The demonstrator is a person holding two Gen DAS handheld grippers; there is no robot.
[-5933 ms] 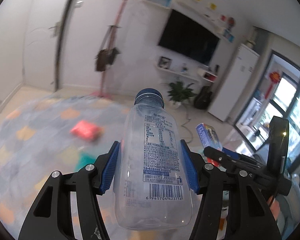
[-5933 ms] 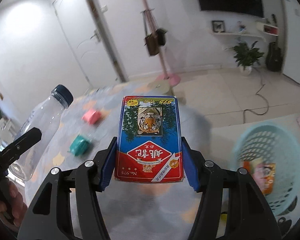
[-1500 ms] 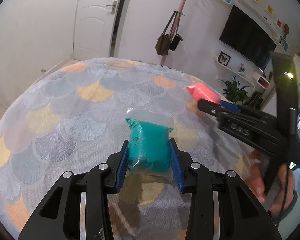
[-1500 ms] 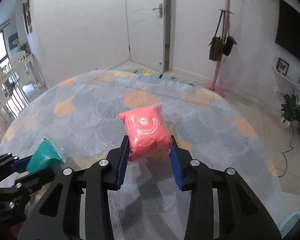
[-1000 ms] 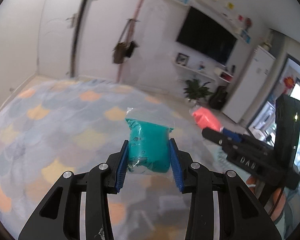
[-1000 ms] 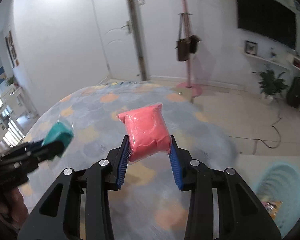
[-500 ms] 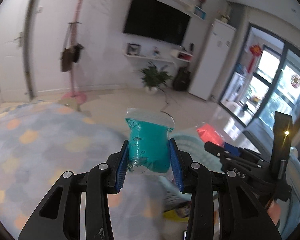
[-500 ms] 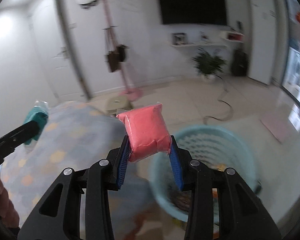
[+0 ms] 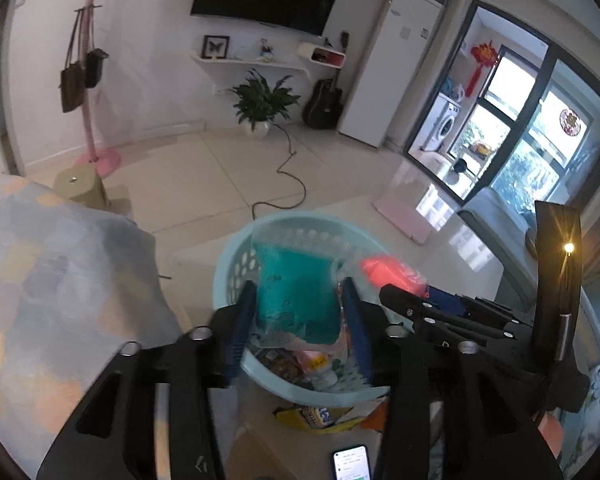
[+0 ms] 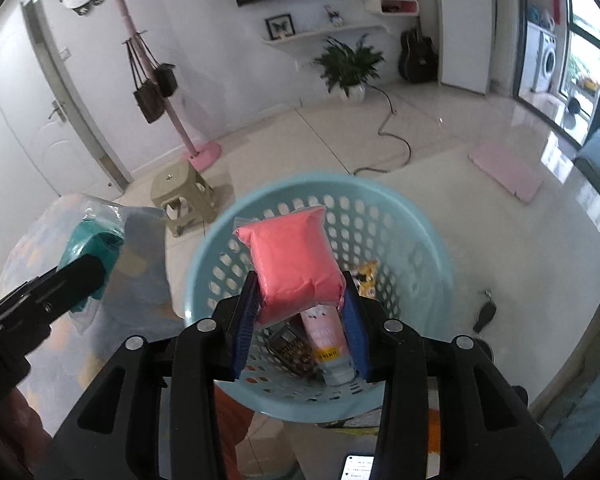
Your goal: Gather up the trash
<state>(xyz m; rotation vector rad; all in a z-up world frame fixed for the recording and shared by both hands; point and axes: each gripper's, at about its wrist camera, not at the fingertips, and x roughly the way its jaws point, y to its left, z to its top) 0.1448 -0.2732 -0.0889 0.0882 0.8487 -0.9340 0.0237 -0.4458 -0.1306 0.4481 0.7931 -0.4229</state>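
Note:
My left gripper [image 9: 298, 308] is shut on a teal packet [image 9: 296, 292] in clear wrap and holds it above the light blue basket [image 9: 236, 256]. My right gripper [image 10: 300, 312] is shut on a pink packet [image 10: 294, 264] and holds it above the same basket [image 10: 432, 248], which holds a bottle and wrappers. The pink packet shows in the left wrist view [image 9: 392, 272] to the right of the teal one. The teal packet shows in the right wrist view [image 10: 94, 246] at the left.
The table with a scale-pattern cloth [image 9: 52, 280] is at the left. A small stool [image 10: 182, 192], a pink coat stand [image 10: 156, 80], a floor cable [image 9: 284, 184] and a plant [image 9: 262, 100] lie beyond. A phone [image 9: 350, 462] and wrappers [image 9: 324, 416] lie below the basket.
Both grippers have swung from the table to over the basket, still holding their packets. The basket is now directly below both packets.

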